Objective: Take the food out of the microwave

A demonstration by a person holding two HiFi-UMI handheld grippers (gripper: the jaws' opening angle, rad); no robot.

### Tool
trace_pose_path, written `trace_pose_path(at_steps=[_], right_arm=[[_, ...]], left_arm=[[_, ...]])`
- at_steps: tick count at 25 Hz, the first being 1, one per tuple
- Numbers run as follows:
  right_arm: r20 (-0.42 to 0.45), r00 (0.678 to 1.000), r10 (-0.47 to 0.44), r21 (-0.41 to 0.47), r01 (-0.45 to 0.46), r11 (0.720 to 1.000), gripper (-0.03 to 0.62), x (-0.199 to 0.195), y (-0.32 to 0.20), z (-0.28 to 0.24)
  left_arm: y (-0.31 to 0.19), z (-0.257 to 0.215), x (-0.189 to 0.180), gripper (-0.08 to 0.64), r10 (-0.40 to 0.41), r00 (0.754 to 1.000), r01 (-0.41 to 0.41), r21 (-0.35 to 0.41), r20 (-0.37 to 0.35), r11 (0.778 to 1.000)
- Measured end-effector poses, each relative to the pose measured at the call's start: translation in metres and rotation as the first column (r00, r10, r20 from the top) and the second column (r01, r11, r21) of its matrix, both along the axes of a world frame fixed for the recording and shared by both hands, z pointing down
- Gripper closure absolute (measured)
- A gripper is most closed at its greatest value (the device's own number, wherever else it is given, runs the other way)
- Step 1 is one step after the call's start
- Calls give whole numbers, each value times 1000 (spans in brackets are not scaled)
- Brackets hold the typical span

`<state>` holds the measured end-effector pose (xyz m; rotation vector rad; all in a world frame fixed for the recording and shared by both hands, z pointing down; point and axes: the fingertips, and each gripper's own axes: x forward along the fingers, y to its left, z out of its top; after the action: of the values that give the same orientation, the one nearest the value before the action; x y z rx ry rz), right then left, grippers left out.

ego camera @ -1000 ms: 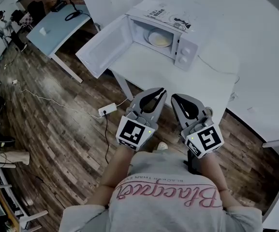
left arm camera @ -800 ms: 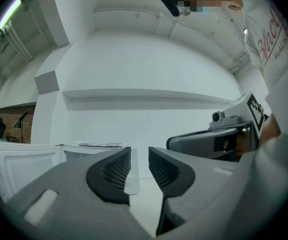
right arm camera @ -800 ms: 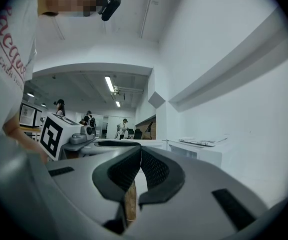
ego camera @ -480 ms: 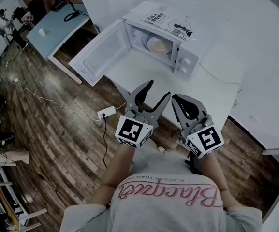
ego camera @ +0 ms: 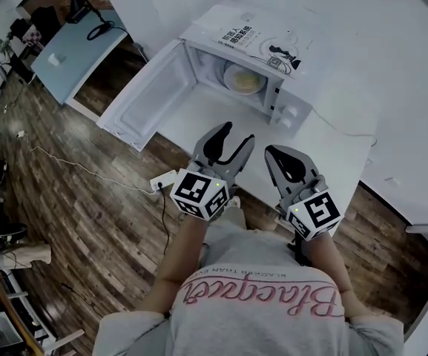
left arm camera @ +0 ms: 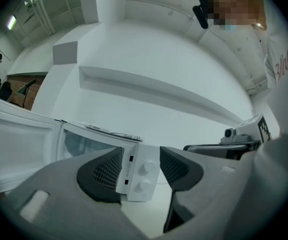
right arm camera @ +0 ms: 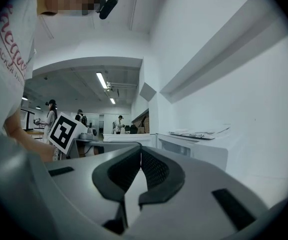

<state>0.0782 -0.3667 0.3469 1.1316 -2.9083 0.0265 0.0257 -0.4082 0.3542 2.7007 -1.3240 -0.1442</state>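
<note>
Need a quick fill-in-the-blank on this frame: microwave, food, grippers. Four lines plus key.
1. The door of the microwave stands ____.
2. The dish of food sits ____ the microwave.
3. The left gripper has its jaws apart and empty, while the right gripper has its jaws ____.
4. A booklet lies on ____ of the microwave.

Missing words: open; inside; shut; top
</note>
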Motion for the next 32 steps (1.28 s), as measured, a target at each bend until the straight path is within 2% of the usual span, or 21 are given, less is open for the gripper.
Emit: trace_pose_path(at_steps=[5, 9, 15, 19, 23, 27, 32], right_arm=[[2, 999, 33, -33, -33, 999, 580, -11, -37, 10], [-11, 999, 48, -62, -49, 997, 580, -24, -60, 23], [-5, 996, 93, -101, -93, 991, 580, -34, -87, 39], [-4, 990, 138, -138, -138, 981, 580, -36, -102, 52], [-29, 989, 144, -177, -147, 973, 580, -41, -114, 72], [-50, 989, 141, -210, -149, 966, 580, -44, -121, 88], [-70, 988, 136, -241, -149, 959, 580, -44, -129, 103]], left_arm=[[-44, 22, -13, 318, 12, 999, -16, -111, -36, 994], [-77, 50, -24, 318, 15, 994, -40, -238, -106, 970], [-121, 98, -36, 318, -4, 972, -103, -444, -233, 890], [-150, 121, -38, 319, -21, 946, -159, -518, -324, 841], [-176, 146, -37, 321, -83, 921, -175, -594, -380, 785], [-198, 168, -36, 345, -150, 906, -157, -644, -395, 749], [-223, 188, -41, 360, -240, 865, -161, -696, -441, 700]])
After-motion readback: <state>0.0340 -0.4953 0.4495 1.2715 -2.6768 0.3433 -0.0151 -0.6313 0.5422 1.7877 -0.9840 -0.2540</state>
